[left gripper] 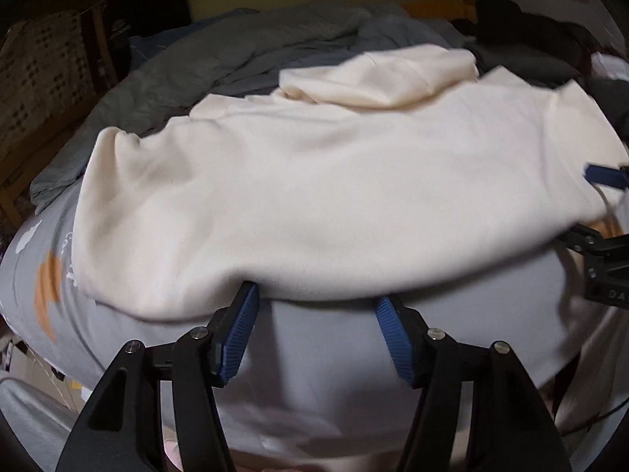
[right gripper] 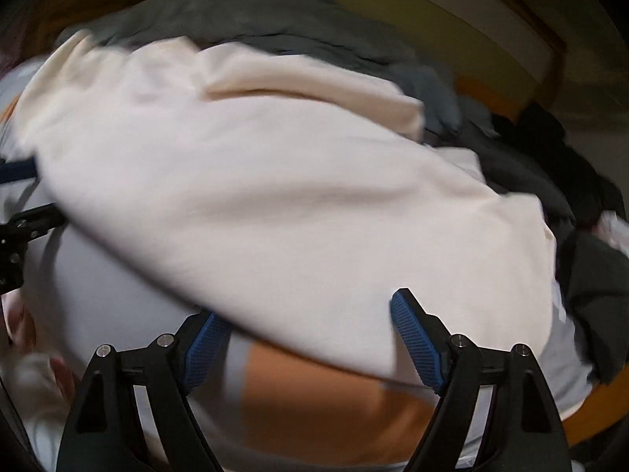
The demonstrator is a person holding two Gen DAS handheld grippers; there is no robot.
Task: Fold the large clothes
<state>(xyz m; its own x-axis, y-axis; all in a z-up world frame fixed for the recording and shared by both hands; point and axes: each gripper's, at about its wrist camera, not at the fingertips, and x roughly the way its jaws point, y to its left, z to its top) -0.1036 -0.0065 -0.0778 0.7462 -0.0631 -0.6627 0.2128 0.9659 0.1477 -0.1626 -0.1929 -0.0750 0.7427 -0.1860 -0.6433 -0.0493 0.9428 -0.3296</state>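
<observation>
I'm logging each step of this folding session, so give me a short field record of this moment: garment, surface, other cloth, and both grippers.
garment: cream long-sleeved fabric top, spread flat, a part folded over at its far edge
surface: light grey bed sheet with orange print
other cloth: rumpled dark grey blanket behind the top
left gripper: jaws open, at the top's near edge, gripping nothing
right gripper: jaws open, at the top's near edge, gripping nothing

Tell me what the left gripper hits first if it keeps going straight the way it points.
Most likely the near edge of the cream garment. The left gripper is open, its fingers framing that hem above the grey bedsheet. Depth is hard to judge, so it might meet the sheet first.
</observation>
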